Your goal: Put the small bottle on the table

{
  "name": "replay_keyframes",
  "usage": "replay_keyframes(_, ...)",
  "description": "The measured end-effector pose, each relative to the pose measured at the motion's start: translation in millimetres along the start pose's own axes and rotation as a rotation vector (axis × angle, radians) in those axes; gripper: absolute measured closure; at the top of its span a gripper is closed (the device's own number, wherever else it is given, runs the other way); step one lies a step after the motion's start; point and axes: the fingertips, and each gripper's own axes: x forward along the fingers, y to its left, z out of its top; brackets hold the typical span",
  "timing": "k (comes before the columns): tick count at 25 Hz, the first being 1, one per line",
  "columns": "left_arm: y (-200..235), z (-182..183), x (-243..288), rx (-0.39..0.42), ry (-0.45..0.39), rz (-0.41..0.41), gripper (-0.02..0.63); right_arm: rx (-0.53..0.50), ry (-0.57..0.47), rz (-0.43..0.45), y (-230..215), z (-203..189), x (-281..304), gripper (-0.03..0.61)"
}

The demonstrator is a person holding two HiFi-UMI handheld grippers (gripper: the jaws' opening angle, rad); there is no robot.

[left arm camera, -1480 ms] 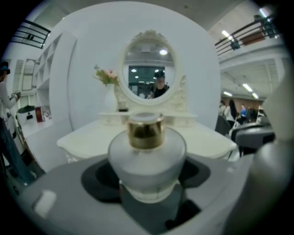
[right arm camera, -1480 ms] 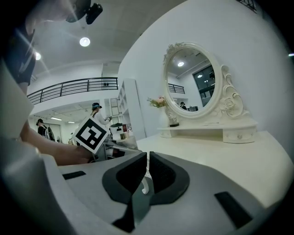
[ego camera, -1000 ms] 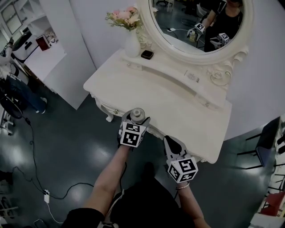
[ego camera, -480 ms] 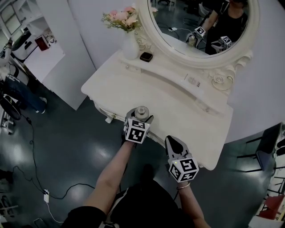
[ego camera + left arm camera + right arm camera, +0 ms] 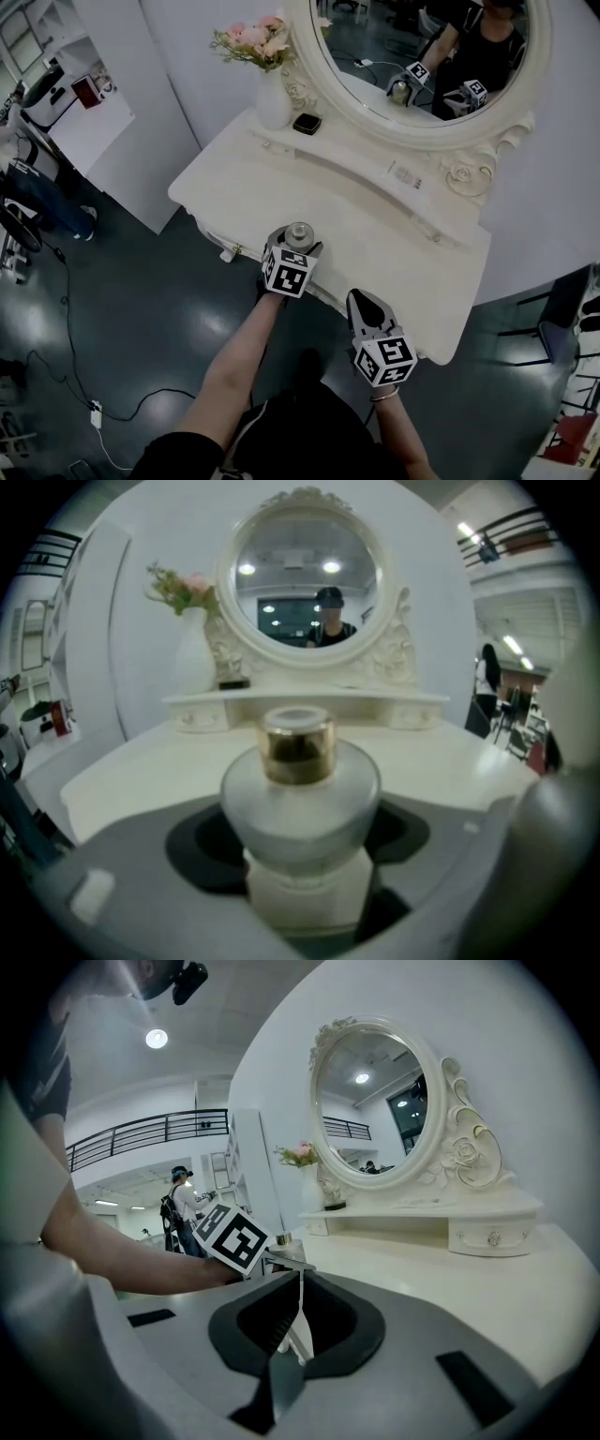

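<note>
Seen from above, a person stands at a cream-white dressing table (image 5: 375,220) with an oval mirror in a carved frame (image 5: 427,56) at the top of the frame. Just below the centre of the frame, the left gripper (image 5: 298,246) is clamped on a small frosted-glass bottle with a gold collar and pale cap (image 5: 300,794). Its jaws press on the bottle's lower body from either side, and the bottle stands upright between them. The bottle is over the near front edge of the tabletop; whether its base touches the surface cannot be told. The right gripper (image 5: 364,305) hangs lower right of centre, near the table's front edge, with its jaws closed together on nothing.

A white vase of pink flowers (image 5: 270,84) and a small dark box (image 5: 307,121) stand at the upper left on the raised back shelf, well apart from the bottle.

The step in hand looks like the placing itself. To do it well, the bottle probably wants moving a little in from the edge, over bare tabletop, then lowering straight down with its base flat. The jaws should part only once the base rests fully. The gripper should then draw back level, so a jaw does not catch the bottle's wide shoulder. The rounded shape suggests it could topple if released while tilted.
</note>
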Motion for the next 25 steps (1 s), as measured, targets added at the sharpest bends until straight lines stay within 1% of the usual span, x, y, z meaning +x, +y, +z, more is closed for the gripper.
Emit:
replay_keyframes(9,-1,-5,11,0.004,0.023,-0.007,0.267,0.003,0.011,-0.016,-3,-3,0,0.574)
replay_keyframes(17,1,-5,19,0.063,0.026,0.006,0.267,0.005,0.010,-0.017,-5,-4,2,0.572)
replay_keyframes(25,0,-5,20,0.067,0.024,0.010,0.264,0.007,0.013,-0.013,-1,-5,0,0.572)
